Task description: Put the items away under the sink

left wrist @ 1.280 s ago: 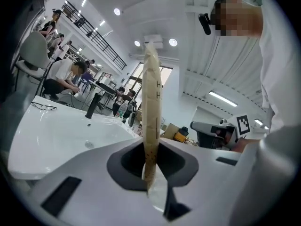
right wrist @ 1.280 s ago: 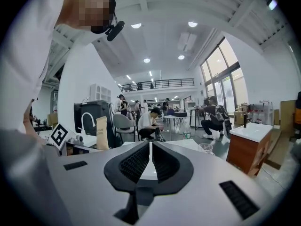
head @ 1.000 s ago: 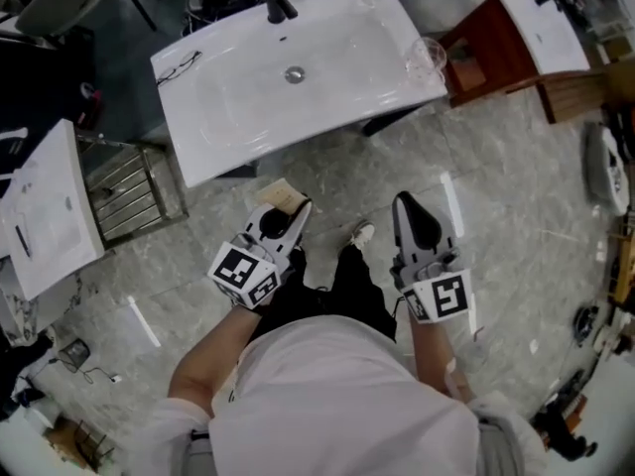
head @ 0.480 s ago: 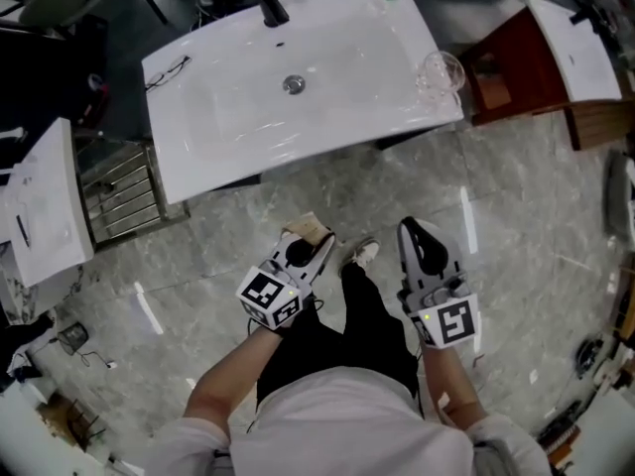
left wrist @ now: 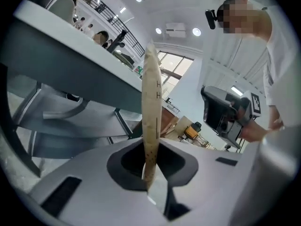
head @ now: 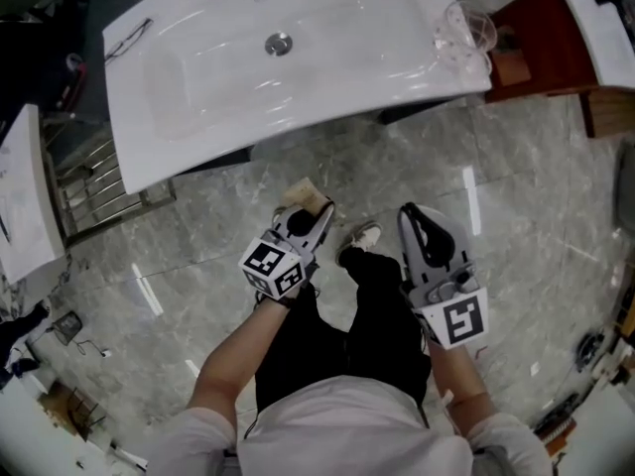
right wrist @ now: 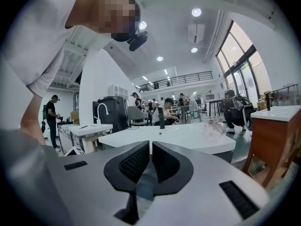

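My left gripper (head: 314, 212) is shut on a thin tan board (head: 304, 194), held just in front of the white sink (head: 298, 67). In the left gripper view the board (left wrist: 151, 102) stands edge-on between the jaws, with the sink's grey underside (left wrist: 70, 79) up to the left. The space under the sink is hidden from the head view. My right gripper (head: 418, 214) is beside it at the right, shut with nothing between its fingers. Its own view shows the right gripper (right wrist: 150, 150) with jaws closed and the sink top (right wrist: 178, 136) ahead.
A clear glass jug (head: 462, 30) stands on the sink's right corner and spectacles (head: 129, 40) lie at its left. A red-brown cabinet (head: 541, 53) is to the right, a metal rack (head: 94, 181) and another white basin (head: 20, 201) to the left. The floor is grey marble.
The left gripper has moved right and forward toward the sink with the board in it. The sink has come nearer and slid up the view. The right gripper has hardly moved.
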Demonstrator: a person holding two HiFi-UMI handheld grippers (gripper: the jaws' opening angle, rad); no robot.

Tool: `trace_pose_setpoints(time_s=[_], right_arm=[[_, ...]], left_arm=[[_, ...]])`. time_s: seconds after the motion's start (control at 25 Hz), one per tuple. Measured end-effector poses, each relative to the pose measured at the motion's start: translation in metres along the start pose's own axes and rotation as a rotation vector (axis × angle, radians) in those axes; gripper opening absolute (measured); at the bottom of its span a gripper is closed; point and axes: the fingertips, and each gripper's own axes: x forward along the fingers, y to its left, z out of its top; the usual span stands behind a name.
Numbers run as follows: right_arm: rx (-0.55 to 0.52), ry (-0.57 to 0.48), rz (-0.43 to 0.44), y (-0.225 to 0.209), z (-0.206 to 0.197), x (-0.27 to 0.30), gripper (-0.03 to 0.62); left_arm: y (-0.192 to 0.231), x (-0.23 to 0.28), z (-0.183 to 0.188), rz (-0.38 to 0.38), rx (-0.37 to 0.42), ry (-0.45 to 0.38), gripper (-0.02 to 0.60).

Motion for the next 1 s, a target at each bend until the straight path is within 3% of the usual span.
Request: trace_pose_setpoints(time_s=[0.28, 0.56, 0.72, 1.0], right_arm=[[-0.035, -0.013, -0.019, -0.006, -0.052, 0.001, 0.043], [-0.049, -0.033, -0.06, -0.006, -0.084, 0.0, 0.043], [-0.05, -0.022, -0.064, -0.004, -0.099, 0.002, 0.043], [-0.049, 0.005, -0.035, 0.01, -0.112, 0.01, 0.043]], left_arm=[[0.053, 0.031, -0.051, -0.006, -0.053, -0.009, 0.038], [0.108, 0.059, -0.067, -0.003, -0.06, -0.009, 0.038], [0.135, 0.073, -0.059, 0.017, -0.115, -0.07, 0.038], [0.172, 0.1, -0.02, 0.026, -0.261, -0.249, 0.038]])
